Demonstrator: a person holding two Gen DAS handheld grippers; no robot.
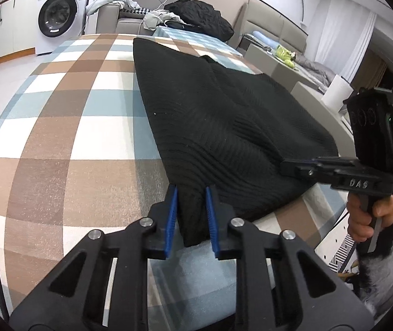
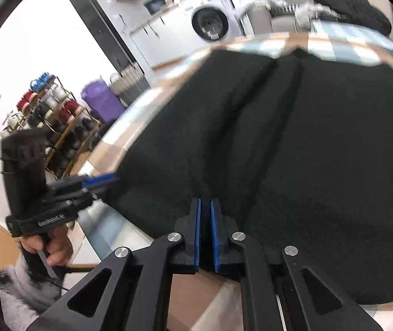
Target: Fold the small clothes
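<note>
A black ribbed knit garment (image 1: 210,110) lies spread on a round table under a plaid cloth (image 1: 58,138). In the left wrist view my left gripper (image 1: 190,193) is shut on the garment's near corner, and the fabric fills the gap between its blue pads. My right gripper (image 1: 286,165), held by a hand, reaches the near hem further right. In the right wrist view the garment (image 2: 306,138) fills the frame. There my right gripper (image 2: 206,204) is almost fully shut over the near hem with dark cloth between the pads. The left gripper (image 2: 110,179) grips the corner at the left.
Behind the table stand a washing machine (image 1: 58,13) and a sofa with a dark pile of clothes (image 1: 199,16). A white paper roll (image 1: 337,93) sits to the right. A shelf of spools (image 2: 52,110) and a purple bin (image 2: 99,102) stand left of the table.
</note>
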